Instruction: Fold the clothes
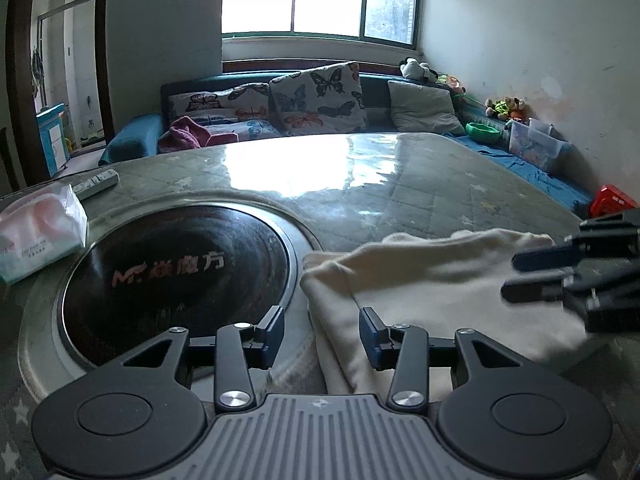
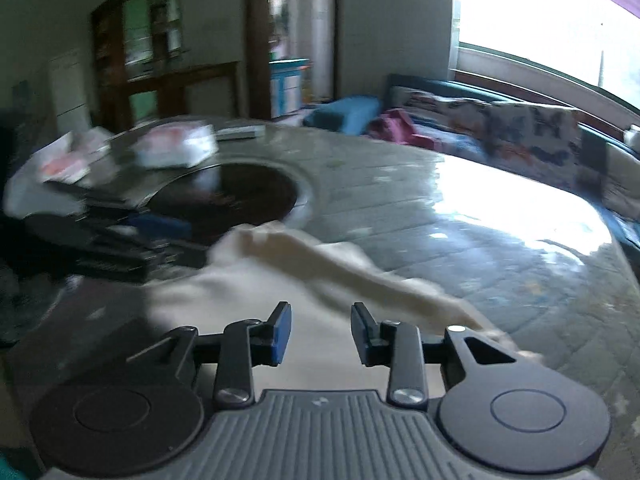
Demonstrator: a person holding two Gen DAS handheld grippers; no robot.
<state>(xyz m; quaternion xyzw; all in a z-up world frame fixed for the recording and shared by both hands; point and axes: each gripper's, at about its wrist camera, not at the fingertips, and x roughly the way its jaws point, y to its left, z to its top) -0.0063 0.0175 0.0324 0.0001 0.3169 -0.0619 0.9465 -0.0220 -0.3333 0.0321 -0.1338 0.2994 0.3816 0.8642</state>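
The left hand-held gripper hovers with jaws apart over the cream cloth's near-left edge on the counter; the right hand-held gripper gapes empty above it.

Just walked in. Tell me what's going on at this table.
A person holding a gripper in each hand is folding a cream garment on the quilted table, beside the round black cooktop. The left gripper sits at the garment's near left edge with its jaws open, gripping nothing. The right gripper is also open and empty above the cloth; its view is blurred. The garment lies rumpled and partly doubled over, not yet a neat fold. A tissue pack and a remote sit off to the left.
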